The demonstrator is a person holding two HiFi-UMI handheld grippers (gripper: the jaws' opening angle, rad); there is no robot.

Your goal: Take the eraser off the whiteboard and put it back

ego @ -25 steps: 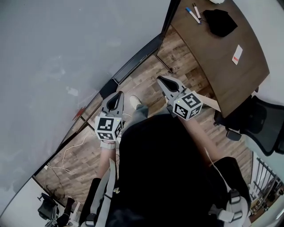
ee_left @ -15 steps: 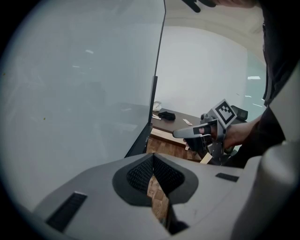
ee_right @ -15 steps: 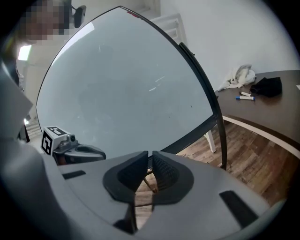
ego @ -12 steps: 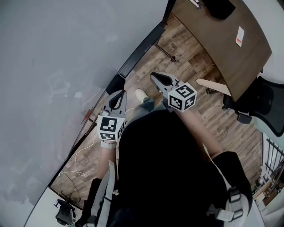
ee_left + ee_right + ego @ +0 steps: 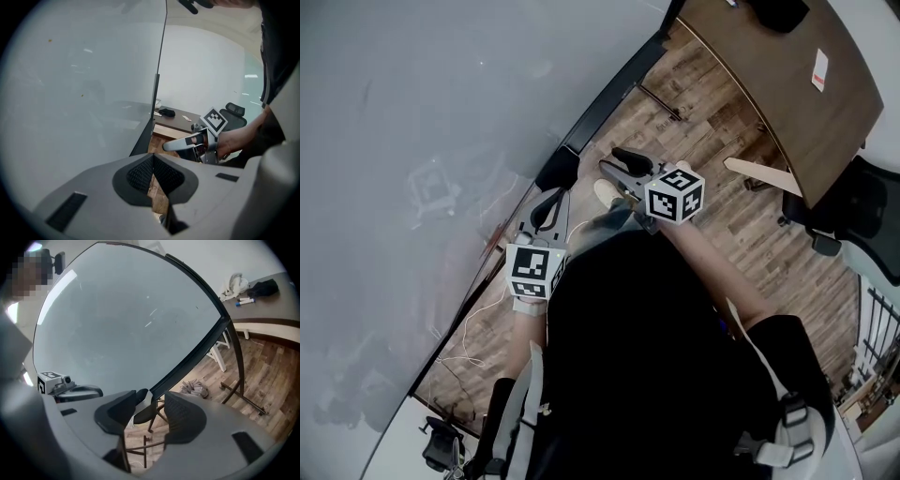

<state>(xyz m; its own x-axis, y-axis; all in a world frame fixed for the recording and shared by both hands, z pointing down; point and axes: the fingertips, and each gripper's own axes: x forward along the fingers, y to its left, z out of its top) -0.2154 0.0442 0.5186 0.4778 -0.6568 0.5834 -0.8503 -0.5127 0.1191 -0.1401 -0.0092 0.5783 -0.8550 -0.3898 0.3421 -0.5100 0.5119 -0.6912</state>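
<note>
The eraser [image 5: 557, 170] looks to us like the small dark block low on the whiteboard [image 5: 412, 141], right at its bottom edge, but it is tiny here and we are not fully sure. We think it sits there because that is where it stays when nobody is wiping, so it has not been taken off yet. Its long side seems to run along the board's bottom edge. In the head view it points up and to the right, toward the brown worktop [image 5: 778, 84]. Our right gripper [image 5: 152, 401] is the nearer one. Its fingers are opening and nothing is pressed between them. We only see a dark shape through the gap, a little way off. We think they open so they can go around the block across its short side. Our left gripper [image 5: 153, 157] is close to the board too, with its fingers shut together on nothing. We guess it is just waiting. Under everything is the wooden floor [image 5: 712, 122].
</note>
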